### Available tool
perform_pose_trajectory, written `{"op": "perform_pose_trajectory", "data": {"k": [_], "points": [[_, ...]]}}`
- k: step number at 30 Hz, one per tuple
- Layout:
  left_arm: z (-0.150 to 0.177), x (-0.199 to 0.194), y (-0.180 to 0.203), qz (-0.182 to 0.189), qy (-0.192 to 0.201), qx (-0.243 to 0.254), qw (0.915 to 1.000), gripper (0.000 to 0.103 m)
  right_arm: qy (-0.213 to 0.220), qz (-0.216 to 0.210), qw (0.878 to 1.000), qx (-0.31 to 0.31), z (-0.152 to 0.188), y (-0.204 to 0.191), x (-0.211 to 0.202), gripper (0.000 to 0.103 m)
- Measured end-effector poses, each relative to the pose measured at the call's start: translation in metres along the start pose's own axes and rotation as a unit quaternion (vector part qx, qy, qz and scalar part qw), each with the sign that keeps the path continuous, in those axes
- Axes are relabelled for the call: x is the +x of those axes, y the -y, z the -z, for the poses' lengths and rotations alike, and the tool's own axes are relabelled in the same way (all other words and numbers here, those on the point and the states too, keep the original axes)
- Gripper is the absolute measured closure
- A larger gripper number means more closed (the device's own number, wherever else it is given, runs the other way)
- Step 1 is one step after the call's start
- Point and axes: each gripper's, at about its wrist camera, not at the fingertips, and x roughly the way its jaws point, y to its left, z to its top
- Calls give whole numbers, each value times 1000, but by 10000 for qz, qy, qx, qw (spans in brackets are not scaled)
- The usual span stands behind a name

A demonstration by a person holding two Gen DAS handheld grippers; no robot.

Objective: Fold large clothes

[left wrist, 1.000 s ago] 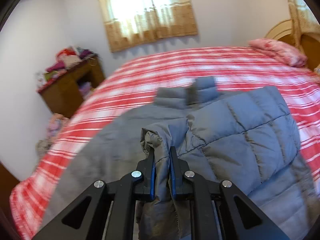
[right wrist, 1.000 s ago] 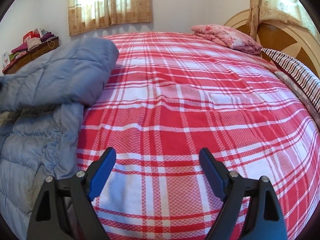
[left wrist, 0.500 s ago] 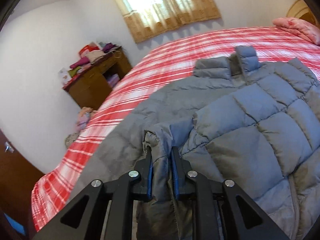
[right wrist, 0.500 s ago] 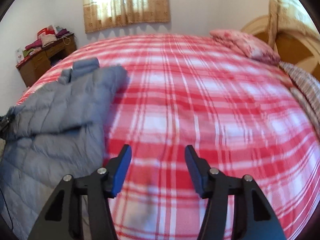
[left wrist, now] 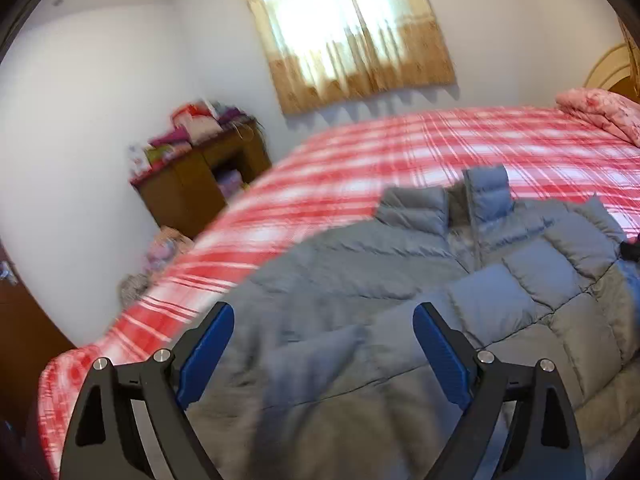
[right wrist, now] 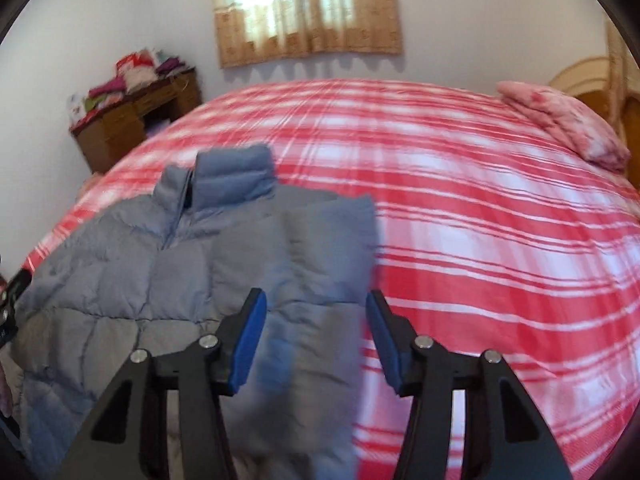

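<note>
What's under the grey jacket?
The jacket lies flat on the red plaid bedspread, which shows around its collar and far side. Whatever is directly beneath its padded body is covered.

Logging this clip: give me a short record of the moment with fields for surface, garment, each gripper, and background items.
surface: bed with red and white plaid cover
garment: grey-blue puffer jacket, lying flat, collar toward the window
left gripper: jaws opening, wide apart over the jacket, pads not pressing on it
right gripper: jaws closing, the jacket's right edge between them, not yet pinched
background: pink pillow near the headboard; wooden desk piled with clothes; curtained window
blur: both views motion-blurred
</note>
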Motion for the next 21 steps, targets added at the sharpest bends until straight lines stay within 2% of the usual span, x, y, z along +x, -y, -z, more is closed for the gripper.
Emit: {"op": "perform_pose_trajectory", "data": {"k": [4,7,10,21], "points": [[17,44,23,-77,-558,225,9982,11,-208,150,9995,-201,20,-8,24,48],[33,67,32,-73,-784,293,9965,11,-251,-36,9997,-17,30,2,27,48],[35,73,37,-68,-855,337,9957,11,-283,-139,9994,115,30,9,28,48],[39,82,25,181,-979,112,9950,9,-377,55,9992,-83,30,-2,31,47]]}}
